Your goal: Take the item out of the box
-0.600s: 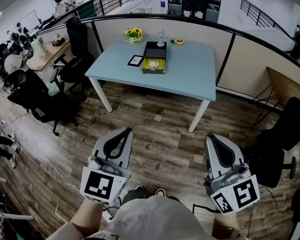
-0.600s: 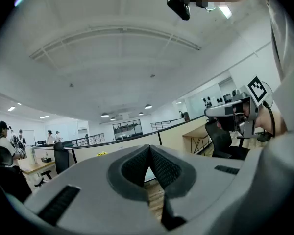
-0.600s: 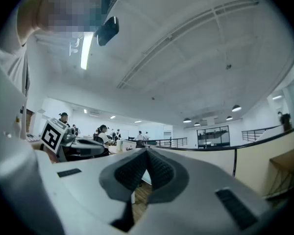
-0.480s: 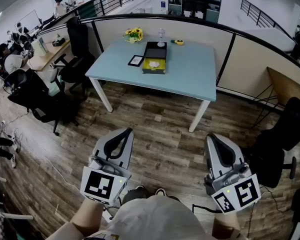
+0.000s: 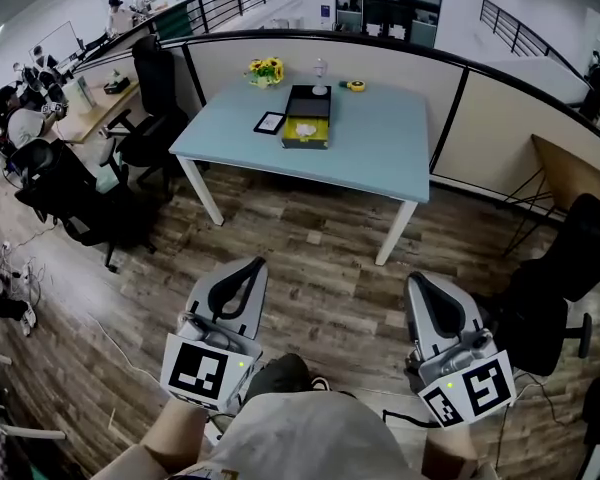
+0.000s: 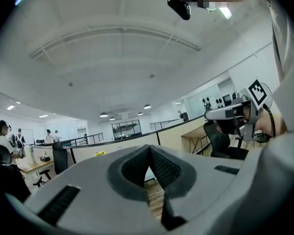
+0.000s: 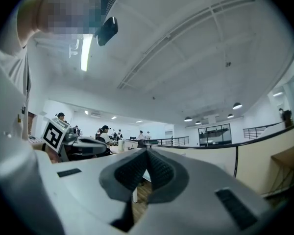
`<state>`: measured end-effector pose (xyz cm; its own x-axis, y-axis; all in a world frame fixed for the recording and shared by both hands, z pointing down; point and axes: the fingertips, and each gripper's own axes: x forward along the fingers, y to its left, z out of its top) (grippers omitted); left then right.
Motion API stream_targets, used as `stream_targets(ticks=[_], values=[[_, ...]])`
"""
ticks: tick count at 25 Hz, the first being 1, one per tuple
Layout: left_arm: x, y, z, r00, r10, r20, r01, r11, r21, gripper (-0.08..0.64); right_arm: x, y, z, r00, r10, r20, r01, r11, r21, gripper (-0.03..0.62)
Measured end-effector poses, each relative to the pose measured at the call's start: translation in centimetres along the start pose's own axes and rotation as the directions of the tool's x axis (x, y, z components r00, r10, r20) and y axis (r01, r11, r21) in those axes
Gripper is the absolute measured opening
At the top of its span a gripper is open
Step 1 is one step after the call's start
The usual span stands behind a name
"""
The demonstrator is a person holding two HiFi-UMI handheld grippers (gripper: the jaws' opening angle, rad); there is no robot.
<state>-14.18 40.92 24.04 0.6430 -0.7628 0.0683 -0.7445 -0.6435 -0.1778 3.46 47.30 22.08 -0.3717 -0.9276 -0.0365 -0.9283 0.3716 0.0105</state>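
An open black box (image 5: pixel 309 115) with a yellow lining lies on the light blue table (image 5: pixel 380 138), far ahead of me. Something white, the item (image 5: pixel 305 128), lies in its near end. Both grippers hang low over the wooden floor, well short of the table. My left gripper (image 5: pixel 251 263) is shut with nothing in it, and in the left gripper view (image 6: pixel 148 149) its dark pads meet. My right gripper (image 5: pixel 417 281) is likewise shut and empty, with its pads closed together in the right gripper view (image 7: pixel 147 153).
A small black-framed tablet (image 5: pixel 270 122) lies left of the box. Yellow flowers (image 5: pixel 266 68), a small white stand (image 5: pixel 320 69) and a yellow tape (image 5: pixel 356 85) sit along the table's back edge by the partition. Black office chairs (image 5: pixel 156 118) stand left, another (image 5: pixel 565 278) at right.
The table has shifted slightly up in the head view, my right gripper has drifted a little left, and a dark trouser knee has come forward between the grippers. Both grippers stay shut.
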Motion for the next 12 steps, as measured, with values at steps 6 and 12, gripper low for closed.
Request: stream_targets(ticks=[6,12], values=[[0.4,1.1,-0.1,0.998,0.066,0.017,-0.065,0.997,-0.032,0.315,0.0,-0.4,-0.5,1.0,0.007,-0.012,-0.007,1.0,0.026,0.005],[1.3,2.5,-0.2,0.994,0.105,0.033,-0.103,0.994,-0.037,0.393,1.4,-0.8,-1.0,1.0,0.011,-0.027,-0.01,1.0,0.027,0.005]])
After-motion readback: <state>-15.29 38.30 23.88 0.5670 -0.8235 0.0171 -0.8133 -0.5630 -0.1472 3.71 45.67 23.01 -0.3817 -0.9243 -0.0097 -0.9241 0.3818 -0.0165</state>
